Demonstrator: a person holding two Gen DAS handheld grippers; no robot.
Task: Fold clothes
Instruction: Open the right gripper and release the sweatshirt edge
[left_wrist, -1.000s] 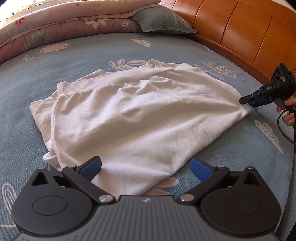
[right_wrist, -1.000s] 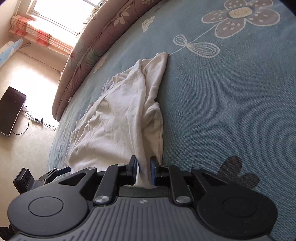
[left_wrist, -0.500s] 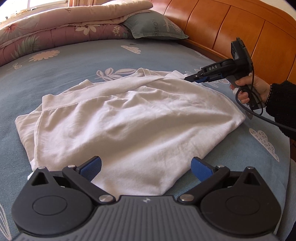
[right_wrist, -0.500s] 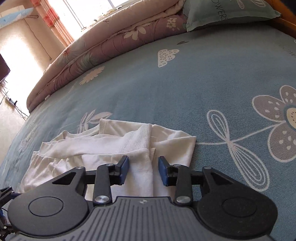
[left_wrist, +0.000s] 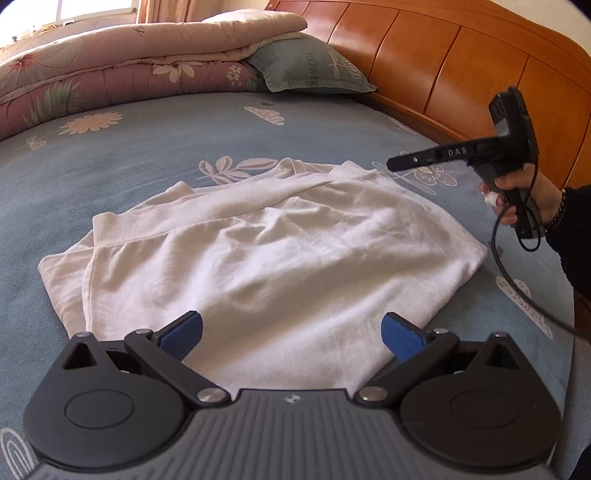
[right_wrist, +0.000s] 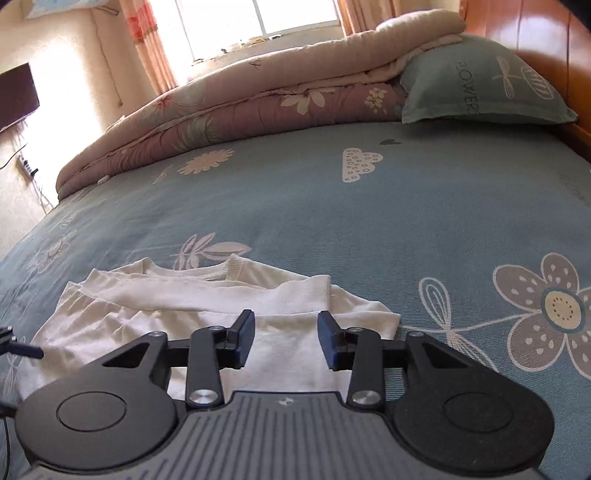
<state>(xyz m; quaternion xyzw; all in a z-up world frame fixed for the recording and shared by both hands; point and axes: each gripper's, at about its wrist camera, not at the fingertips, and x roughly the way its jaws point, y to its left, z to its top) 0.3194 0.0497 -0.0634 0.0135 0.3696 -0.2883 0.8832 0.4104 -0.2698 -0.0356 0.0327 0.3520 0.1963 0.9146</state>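
A white garment (left_wrist: 280, 243) lies folded and wrinkled on the blue flowered bedsheet (left_wrist: 155, 155), its ribbed hem toward the left. My left gripper (left_wrist: 291, 330) hovers over the garment's near edge, jaws wide open and holding nothing. In the left wrist view my right gripper (left_wrist: 392, 163) hangs in the air above the garment's far right corner, held by a hand (left_wrist: 532, 192) in a dark sleeve. In the right wrist view the right gripper (right_wrist: 286, 328) is opening above the garment (right_wrist: 295, 295). Nothing is pinched between its blue pads (right_wrist: 246, 334).
A rolled floral quilt (left_wrist: 122, 77) and a green pillow (left_wrist: 310, 70) lie at the far end of the bed. An orange wooden headboard (left_wrist: 461, 74) runs along the right. A black cable (left_wrist: 517, 288) trails from the right gripper over the sheet.
The right gripper let go of the garment's edge, rose, rolled upright and moved to the far right corner. The left gripper drew back slightly, still open.
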